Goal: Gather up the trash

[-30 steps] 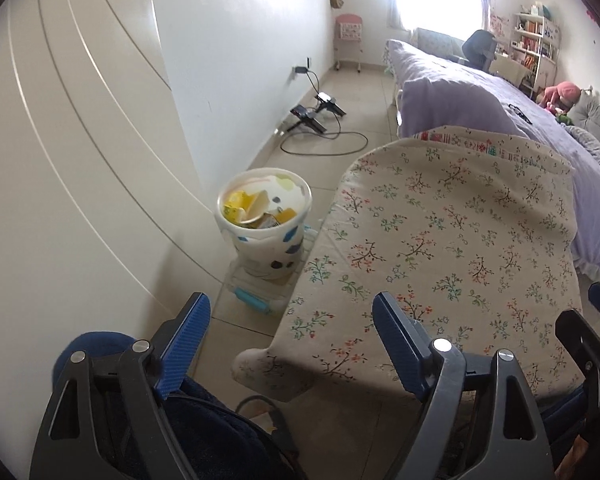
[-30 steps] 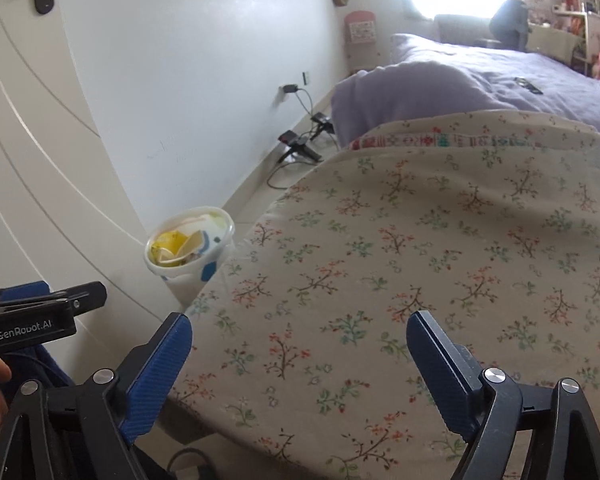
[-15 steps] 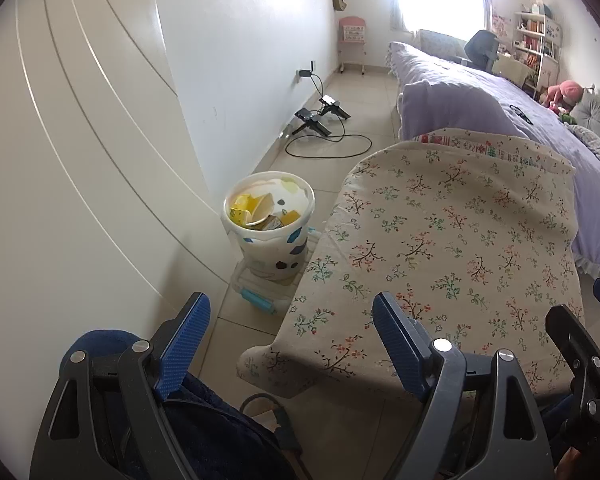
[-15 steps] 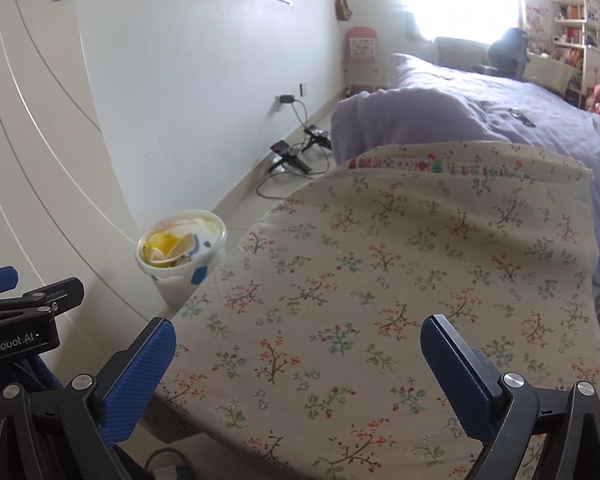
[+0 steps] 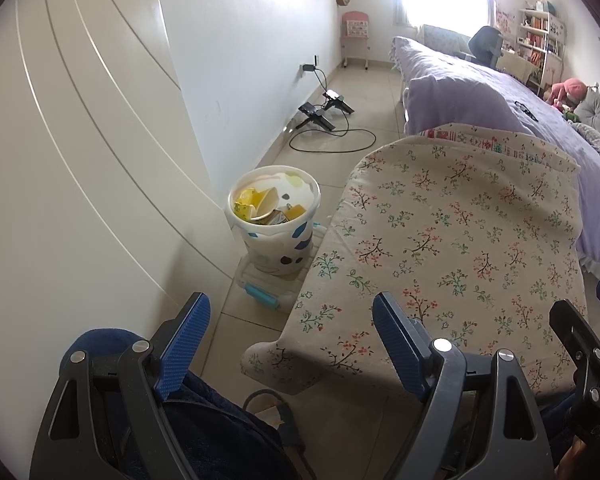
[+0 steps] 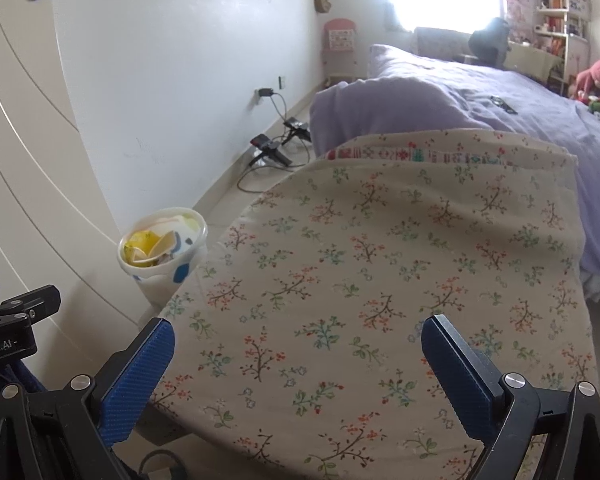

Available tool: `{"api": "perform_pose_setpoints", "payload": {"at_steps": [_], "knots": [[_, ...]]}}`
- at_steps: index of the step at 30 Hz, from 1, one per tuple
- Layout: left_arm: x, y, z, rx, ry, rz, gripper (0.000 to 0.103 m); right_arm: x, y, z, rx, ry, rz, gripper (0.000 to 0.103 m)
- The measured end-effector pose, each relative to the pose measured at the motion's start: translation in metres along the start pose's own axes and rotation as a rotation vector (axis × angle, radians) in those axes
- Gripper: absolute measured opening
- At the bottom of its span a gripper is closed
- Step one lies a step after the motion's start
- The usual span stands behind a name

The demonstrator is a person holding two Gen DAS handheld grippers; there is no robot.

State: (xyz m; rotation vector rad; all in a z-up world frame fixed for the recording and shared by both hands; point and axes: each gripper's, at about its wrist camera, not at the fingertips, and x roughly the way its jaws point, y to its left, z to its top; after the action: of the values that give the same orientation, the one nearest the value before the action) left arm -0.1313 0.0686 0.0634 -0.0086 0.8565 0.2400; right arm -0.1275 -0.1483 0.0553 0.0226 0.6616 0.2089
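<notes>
The trash bin (image 5: 274, 220) sits on the floor by the white wall, just beside the flowery table (image 5: 460, 248). It already has yellow wrappers and paper in it. My left gripper (image 5: 288, 332) and right gripper (image 6: 300, 356) are both wide open and hold nothing. I see no loose trash, so I think my next job is to look for some.

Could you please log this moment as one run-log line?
left gripper: open, empty | right gripper: open, empty | trash bin: holds trash | floral table: bare
</notes>
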Motion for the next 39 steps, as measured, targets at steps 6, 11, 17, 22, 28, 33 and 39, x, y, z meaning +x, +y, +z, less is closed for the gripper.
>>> {"api": "perform_pose_setpoints", "payload": {"at_steps": [6, 11, 17, 22, 28, 33, 39], "knots": [[0.0009, 0.0000, -0.0003, -0.003, -0.002, -0.002, 0.086, 0.0011, 0.0029, 0.0003, -0.008, 0.004, 0.007, 0.101], [-0.0003, 0.0005, -0.0009, -0.007, 0.000, -0.014, 0.086, 0.0017, 0.0033, 0.0001, -0.009, 0.006, 0.009, 0.101], [-0.0013, -0.0008, -0.0001, -0.003, -0.003, -0.019, 0.086, 0.0002, 0.0015, 0.0007, 0.007, -0.005, 0.020, 0.101], [-0.0015, -0.0028, -0.0001, 0.000, -0.003, -0.021, 0.086, 0.0004, -0.0003, 0.0006, 0.005, -0.004, 0.023, 0.101], [-0.0029, -0.0060, -0.0010, 0.006, -0.004, -0.026, 0.086, -0.0006, -0.0017, 0.0004, 0.007, -0.006, 0.023, 0.101], [-0.0035, -0.0053, -0.0006, 0.003, -0.005, -0.033, 0.086, 0.0012, -0.0027, -0.0003, 0.009, 0.000, 0.028, 0.101], [-0.0041, -0.0024, 0.0006, -0.001, -0.014, -0.041, 0.086, 0.0029, -0.0007, -0.0004, 0.008, 0.007, 0.031, 0.101]]}}
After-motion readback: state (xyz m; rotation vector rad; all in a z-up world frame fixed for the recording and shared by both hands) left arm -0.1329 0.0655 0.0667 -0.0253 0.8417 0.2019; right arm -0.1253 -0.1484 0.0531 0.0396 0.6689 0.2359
